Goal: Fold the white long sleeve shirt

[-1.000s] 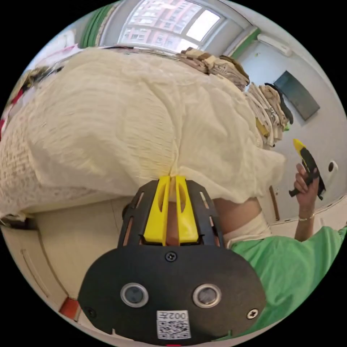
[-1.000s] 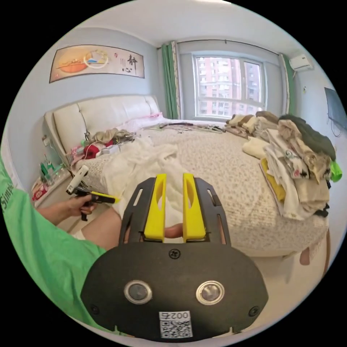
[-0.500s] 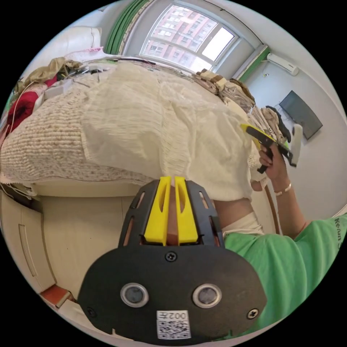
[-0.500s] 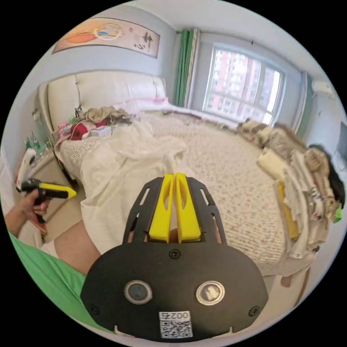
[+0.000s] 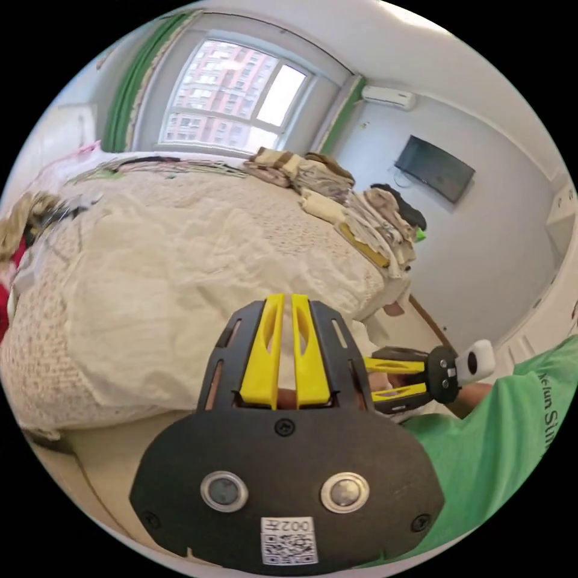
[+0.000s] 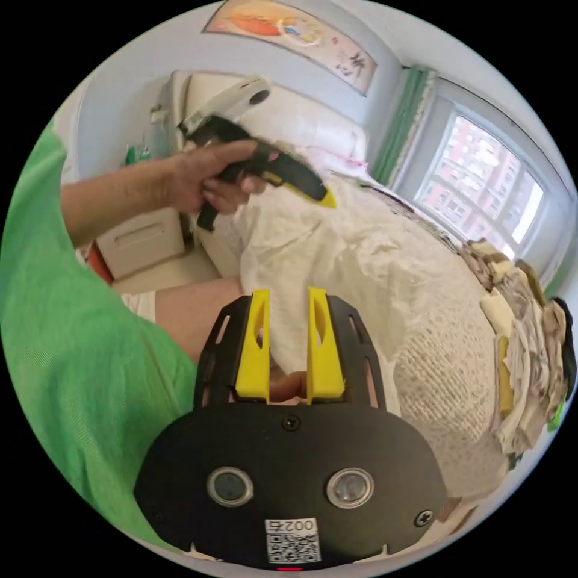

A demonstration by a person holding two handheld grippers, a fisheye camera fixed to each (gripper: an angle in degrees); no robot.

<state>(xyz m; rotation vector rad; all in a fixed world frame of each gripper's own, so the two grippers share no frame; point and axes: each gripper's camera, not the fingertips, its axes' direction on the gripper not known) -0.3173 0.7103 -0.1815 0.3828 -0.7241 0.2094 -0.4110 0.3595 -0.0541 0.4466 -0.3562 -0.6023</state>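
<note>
right gripper (image 6: 288,295) now off shirt (image 6: 337,253)

Bed (image 5: 337,283) w/ shirt (image 5: 180,271), clothes pile (image 5: 361,217)

I can't tell whether my left tool (image 5: 287,301) grips the shirt (image 5: 180,289); my right tool (image 5: 376,381) is half hidden behind it.

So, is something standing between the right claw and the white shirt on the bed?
Nothing visible does. The right claw is open, and the white shirt lies spread on the bed just beyond its tips.
</note>
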